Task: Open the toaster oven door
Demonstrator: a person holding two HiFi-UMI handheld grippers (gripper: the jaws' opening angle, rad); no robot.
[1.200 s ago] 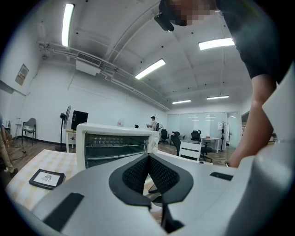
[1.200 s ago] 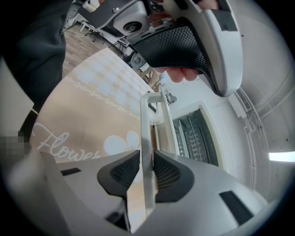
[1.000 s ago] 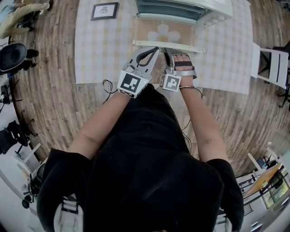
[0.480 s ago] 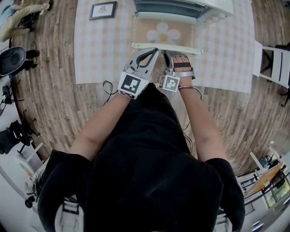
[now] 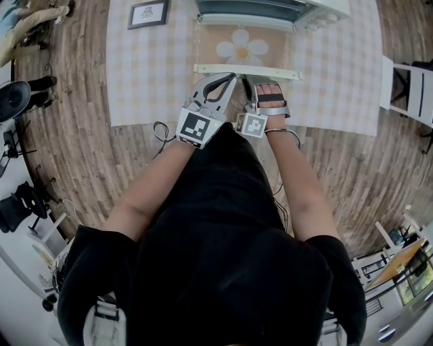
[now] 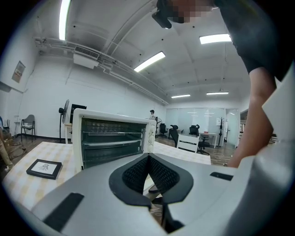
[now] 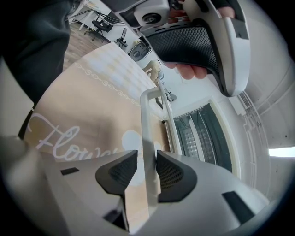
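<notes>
Easing my right gripper (image 7: pixel 146 159) apart, I have just been opening its jaws, so the door handle (image 7: pixel 147 122) stands loosely between the pads (image 7: pixel 117 173). The toaster oven door (image 5: pixel 243 48) lies dropped flat toward me, and my left gripper (image 6: pixel 148 159) beside it is closed on nothing.

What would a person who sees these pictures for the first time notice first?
First comes the white toaster oven at the top of the head view, its door lying open and flat with a daisy printed on it. The right gripper is at the door's handle: its fingers have just been opening, with the handle between them. The left gripper is beside it, fingers together and empty.
</notes>
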